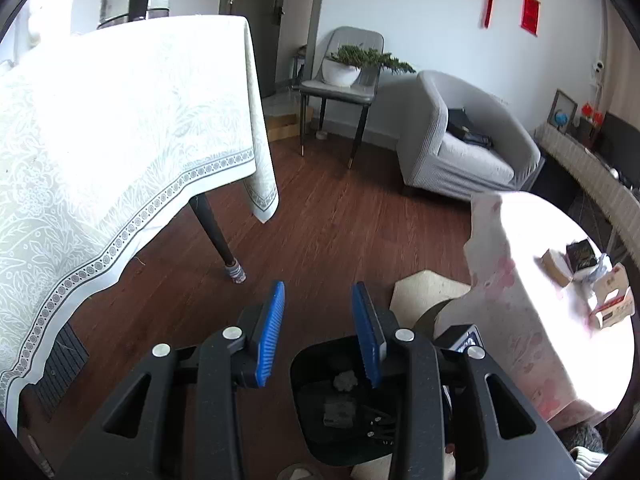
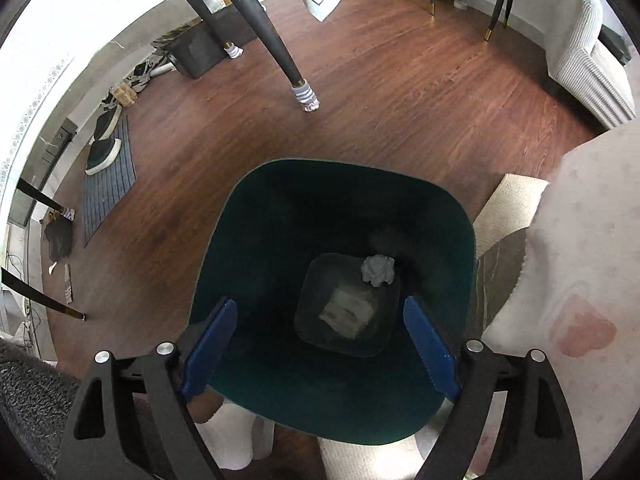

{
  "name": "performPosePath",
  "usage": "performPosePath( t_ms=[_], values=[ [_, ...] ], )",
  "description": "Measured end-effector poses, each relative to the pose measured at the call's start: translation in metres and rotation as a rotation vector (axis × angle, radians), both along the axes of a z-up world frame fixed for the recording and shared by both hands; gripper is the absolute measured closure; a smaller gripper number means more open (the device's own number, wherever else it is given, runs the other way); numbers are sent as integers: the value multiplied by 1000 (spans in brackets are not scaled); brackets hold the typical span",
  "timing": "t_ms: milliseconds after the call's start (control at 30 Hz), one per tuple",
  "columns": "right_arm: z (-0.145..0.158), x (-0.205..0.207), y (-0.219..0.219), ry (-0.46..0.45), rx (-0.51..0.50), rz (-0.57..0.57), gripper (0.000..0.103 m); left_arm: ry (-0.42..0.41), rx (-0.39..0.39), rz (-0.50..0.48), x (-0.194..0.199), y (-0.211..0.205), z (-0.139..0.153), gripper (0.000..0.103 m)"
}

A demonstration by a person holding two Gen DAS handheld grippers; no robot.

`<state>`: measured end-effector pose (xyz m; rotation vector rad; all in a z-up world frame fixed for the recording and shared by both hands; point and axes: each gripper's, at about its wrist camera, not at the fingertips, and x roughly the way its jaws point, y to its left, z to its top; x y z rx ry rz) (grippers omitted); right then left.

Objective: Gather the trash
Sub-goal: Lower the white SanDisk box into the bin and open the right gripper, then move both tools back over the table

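Bin duty: crumpled paper lies inside, 1 o'clock of floor.
Right gripper gapes empty, left gripper part-open, empty; clear rim w/ both before next pickup.

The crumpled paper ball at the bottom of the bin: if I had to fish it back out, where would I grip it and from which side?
Probably straight from above. The crumpled paper ball lies deep in the bin, near one corner of its floor, beside a flat scrap, so the walls block any side approach. Pinch across its middle; it looks soft enough to squeeze. The right gripper stands open over the bin's mouth.
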<state>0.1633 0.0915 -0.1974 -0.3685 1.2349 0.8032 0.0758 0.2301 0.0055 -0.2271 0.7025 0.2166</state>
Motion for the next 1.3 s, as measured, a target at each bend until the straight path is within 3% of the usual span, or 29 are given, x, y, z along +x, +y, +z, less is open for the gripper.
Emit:
performPosePath(
  t_ms=[200,300,567,633,967,1300],
  values=[
    [31,-13,-3,-70,50,48,17,-62,-3,12,-4,0,14,60],
    [55,-21,-6,-118,96,79,26,-85,-11,21,-5,0,20,52],
    [122,-36,-24,-240,210,110,33,-117,40,-2,1,-19,32,43],
    [136,-36,-35,-273,229,99,33,-122,41,-5,4,-26,32,36],
    [186,-33,-103,-383,281,-5,34,-125,51,-88,27,-77,36,34],
    [203,-30,-169,-459,256,-95,34,-128,40,-180,55,-141,37,32]
  ],
)
